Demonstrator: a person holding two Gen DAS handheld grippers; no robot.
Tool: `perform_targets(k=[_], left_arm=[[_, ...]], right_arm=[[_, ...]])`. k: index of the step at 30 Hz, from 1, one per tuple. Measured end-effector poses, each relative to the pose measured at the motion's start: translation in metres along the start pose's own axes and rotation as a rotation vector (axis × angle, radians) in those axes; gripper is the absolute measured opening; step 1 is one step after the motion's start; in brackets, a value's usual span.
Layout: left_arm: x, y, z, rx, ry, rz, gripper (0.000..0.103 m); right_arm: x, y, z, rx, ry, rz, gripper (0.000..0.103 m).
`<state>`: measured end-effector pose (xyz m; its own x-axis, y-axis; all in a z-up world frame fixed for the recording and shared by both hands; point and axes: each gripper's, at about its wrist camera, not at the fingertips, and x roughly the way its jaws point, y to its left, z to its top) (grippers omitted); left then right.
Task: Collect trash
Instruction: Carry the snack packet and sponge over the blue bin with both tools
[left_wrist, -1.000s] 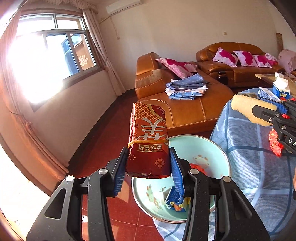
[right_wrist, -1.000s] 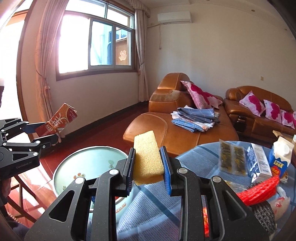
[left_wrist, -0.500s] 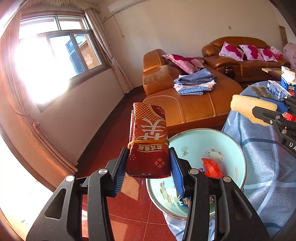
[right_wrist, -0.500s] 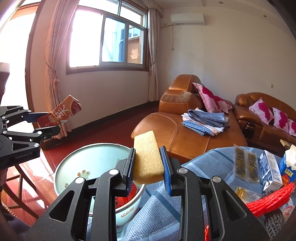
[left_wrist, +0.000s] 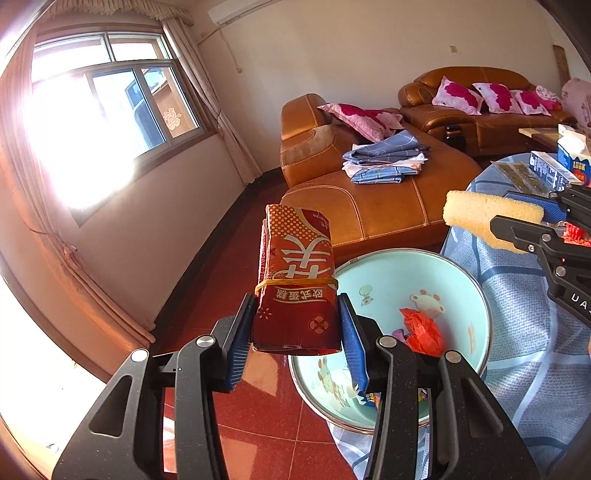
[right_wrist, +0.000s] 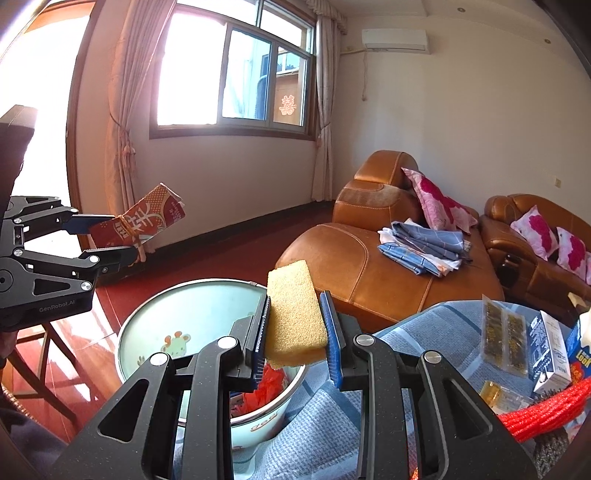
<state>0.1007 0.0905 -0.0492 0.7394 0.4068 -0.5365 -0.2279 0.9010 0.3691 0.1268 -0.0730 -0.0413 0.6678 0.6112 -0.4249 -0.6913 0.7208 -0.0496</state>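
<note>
The left gripper (left_wrist: 297, 332) clamps a red carton (left_wrist: 297, 280) by its lower end, pads flat on its two narrow sides; it hangs in the air beside the basin (left_wrist: 469, 295), over the red floor rather than over the bowl. The carton looks empty and light, thin card that would crease under a hard squeeze; a yellow band (left_wrist: 295, 283) girds it just above the pads, so the grip sits on its stiffest stretch, a sound place to hold. Its long axis runs straight out along the fingers, open top end pointing away and slightly up.

The right gripper (right_wrist: 297, 332) pinches a yellow sponge (right_wrist: 293, 314) across its short width, near one end; it is soft, light and springy, likely to bulge rather than slip, and needs little force. Its long axis also follows the fingers, free end pointing forward over the near rim of the basin (right_wrist: 155, 325), above the edge of the blue cloth (right_wrist: 325, 424). Red scraps (left_wrist: 421, 328) already lie in the basin.
</note>
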Motion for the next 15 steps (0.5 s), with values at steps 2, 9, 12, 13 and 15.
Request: perform_targets(k=[2, 9, 12, 13, 15], left_arm=[[0.0012, 0.0004, -0.0003, 0.001, 0.004, -0.003, 0.044], [0.0040, -0.0019, -0.0012, 0.008, 0.015, -0.006, 0.044], [0.0053, -0.0030, -0.0017, 0.011, 0.020, -0.009, 0.044], [0.0058, -0.0032, -0.0020, 0.012, 0.022, -0.011, 0.044], [0.0062, -0.0029, -0.0018, 0.011, 0.023, -0.015, 0.044]], right_arm=[[0.0000, 0.0011, 0.0000, -0.004, 0.002, 0.003, 0.027], [0.0000, 0.0031, 0.0018, -0.020, 0.002, 0.024, 0.027], [0.0004, 0.0052, 0.0013, -0.027, 0.005, 0.025, 0.027], [0.0006, 0.0056, 0.0011, -0.027, 0.007, 0.026, 0.027], [0.0004, 0.0060, 0.0008, -0.026, 0.008, 0.027, 0.027]])
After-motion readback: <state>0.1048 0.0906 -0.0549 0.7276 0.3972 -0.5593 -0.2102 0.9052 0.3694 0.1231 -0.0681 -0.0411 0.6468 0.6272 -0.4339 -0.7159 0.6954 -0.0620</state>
